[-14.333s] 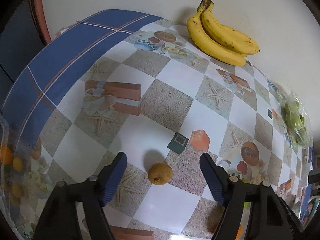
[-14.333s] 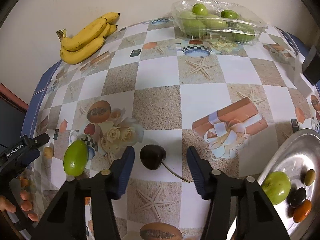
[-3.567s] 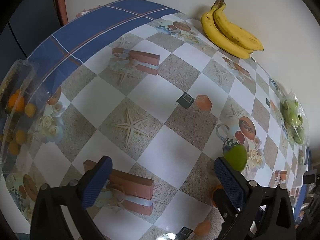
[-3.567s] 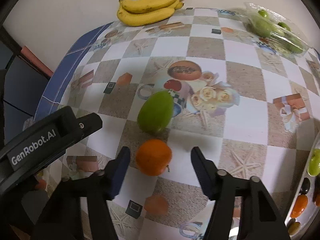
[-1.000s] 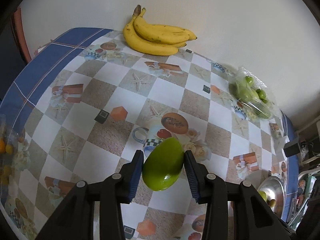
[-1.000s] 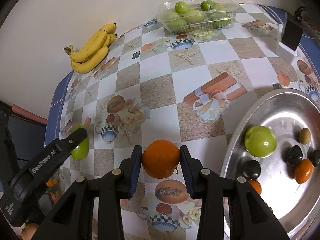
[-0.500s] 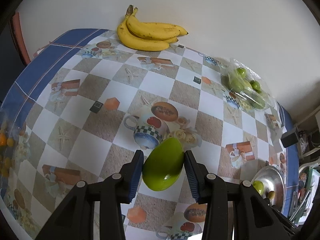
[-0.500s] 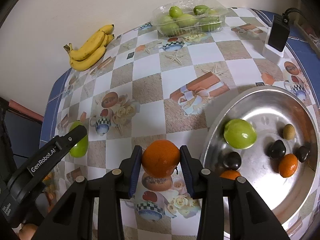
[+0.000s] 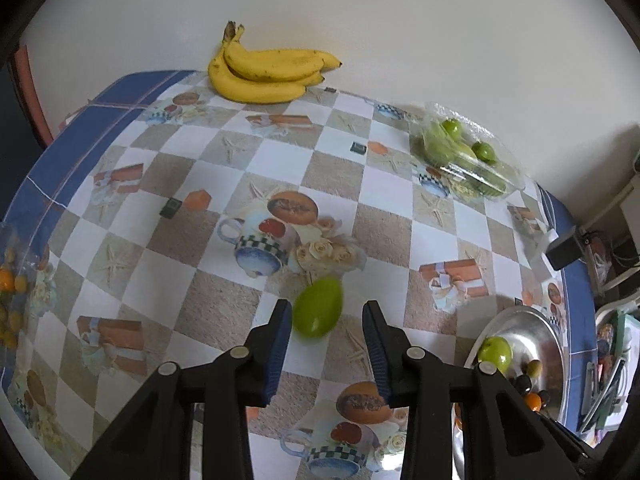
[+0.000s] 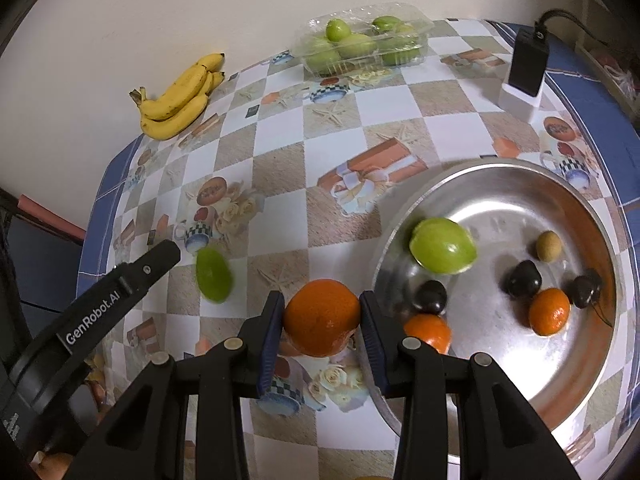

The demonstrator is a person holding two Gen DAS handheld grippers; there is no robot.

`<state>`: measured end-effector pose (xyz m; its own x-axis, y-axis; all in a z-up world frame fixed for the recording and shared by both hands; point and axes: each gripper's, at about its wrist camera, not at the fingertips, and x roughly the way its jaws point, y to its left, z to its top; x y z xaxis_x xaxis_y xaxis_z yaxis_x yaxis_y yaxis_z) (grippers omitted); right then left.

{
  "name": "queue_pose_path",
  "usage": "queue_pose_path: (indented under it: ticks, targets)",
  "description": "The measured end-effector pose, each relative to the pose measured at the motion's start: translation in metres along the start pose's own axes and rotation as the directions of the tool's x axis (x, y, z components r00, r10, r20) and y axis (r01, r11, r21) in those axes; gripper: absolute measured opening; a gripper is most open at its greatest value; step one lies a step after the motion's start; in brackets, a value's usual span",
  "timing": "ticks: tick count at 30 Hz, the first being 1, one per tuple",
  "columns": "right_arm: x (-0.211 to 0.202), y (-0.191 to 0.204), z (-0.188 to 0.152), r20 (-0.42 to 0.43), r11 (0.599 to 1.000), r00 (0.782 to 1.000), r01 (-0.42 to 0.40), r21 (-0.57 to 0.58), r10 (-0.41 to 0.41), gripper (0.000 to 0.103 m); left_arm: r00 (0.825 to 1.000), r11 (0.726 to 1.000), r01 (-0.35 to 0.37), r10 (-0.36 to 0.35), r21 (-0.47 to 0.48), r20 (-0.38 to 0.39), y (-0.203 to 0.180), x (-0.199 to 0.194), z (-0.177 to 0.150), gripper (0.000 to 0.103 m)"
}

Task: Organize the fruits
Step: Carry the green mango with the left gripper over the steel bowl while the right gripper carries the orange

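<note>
Green mango (image 9: 318,312) tilts, narrow end up-right, between left fingers (image 9: 280,332).

Soft, even indoor light, fairly bright. Heavy fisheye bending and black corners frame both views. The green fruit (image 9: 318,312) is motion-blurred; the metal tray (image 10: 500,184) shows glare, and shadows stay faint.

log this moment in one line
left fingers: just closed further, not gripping | green fruit: loose between them, blurred | right fingers: shut on orange | tray: orange not yet in
</note>
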<state>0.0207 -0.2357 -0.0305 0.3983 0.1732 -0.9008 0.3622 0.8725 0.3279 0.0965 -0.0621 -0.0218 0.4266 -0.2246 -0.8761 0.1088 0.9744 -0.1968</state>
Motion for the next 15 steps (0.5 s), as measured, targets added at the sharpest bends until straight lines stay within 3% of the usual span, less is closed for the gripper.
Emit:
queue_pose_path:
  ticks: [9,13,15]
  targets:
    - [0.009,-0.008,0.001,-0.029,1.000,1.000,0.003,0.019,-0.003,0.040,0.999,0.993,0.010,-0.016,-0.115,-0.052,0.035,0.017,0.002,0.040]
    - [0.011,-0.008,0.002,-0.034,1.000,0.999,0.002,0.021,-0.001,0.040,0.995,0.990,0.047,-0.058,-0.135,-0.075,0.036,0.029,0.002,0.041]
    - [0.012,-0.008,0.003,-0.036,1.000,0.999,0.006,0.022,-0.005,0.040,0.994,0.992,0.071,-0.079,-0.102,-0.072,0.026,0.035,0.003,0.051]
